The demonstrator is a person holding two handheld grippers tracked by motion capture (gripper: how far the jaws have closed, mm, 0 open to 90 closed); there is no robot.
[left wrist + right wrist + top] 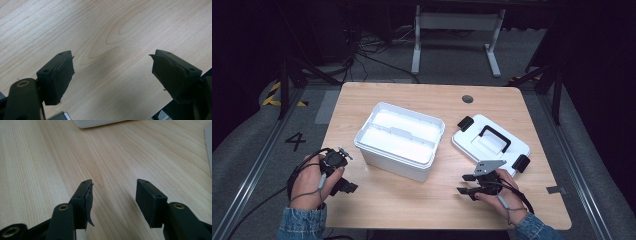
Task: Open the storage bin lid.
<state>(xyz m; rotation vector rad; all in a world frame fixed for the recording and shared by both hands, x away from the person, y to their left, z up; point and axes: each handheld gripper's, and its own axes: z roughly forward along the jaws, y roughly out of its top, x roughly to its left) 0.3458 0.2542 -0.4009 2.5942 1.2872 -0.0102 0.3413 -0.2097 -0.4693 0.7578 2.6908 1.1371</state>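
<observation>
Currently idle | left gripper (346, 186): jaws wide apart, empty, over bare table (412, 200) | right gripper (467, 183): jaws apart, empty, low over wood | open white box (399, 140) beyond and between both grippers | detached lid (490, 142) just beyond right gripper, likely within reach for refitting
</observation>
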